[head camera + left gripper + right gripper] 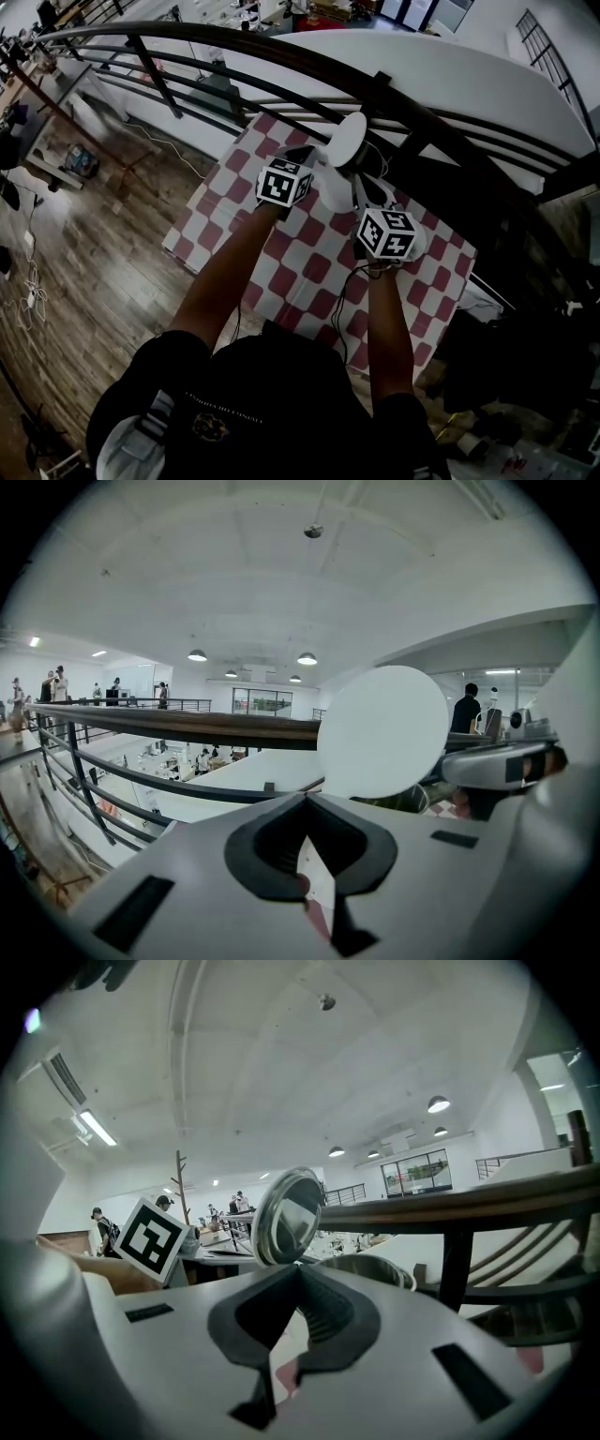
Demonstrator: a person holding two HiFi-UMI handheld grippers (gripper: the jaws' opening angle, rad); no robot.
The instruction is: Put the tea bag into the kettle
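The kettle (370,1267) stands at the far side of a table covered with a red and white checked cloth (281,272), close to a dark railing (187,42) that runs behind it. Its round lid (382,731) is tipped up on edge, the white top face turned to the left and the shiny inner face to the right. The left gripper (306,799) is on the left of the kettle with its jaws closed together. Their tips sit right at the lower edge of the lid, and I cannot tell whether they pinch any part of it. The right gripper (298,1269) is to the right and a little nearer, aimed at the kettle's open rim. Its jaws are also pressed together, and nothing shows between them except a sliver of the cloth below. The tea bag cannot be made out in any view. Both of the person's arms reach forward over the near half of the table.
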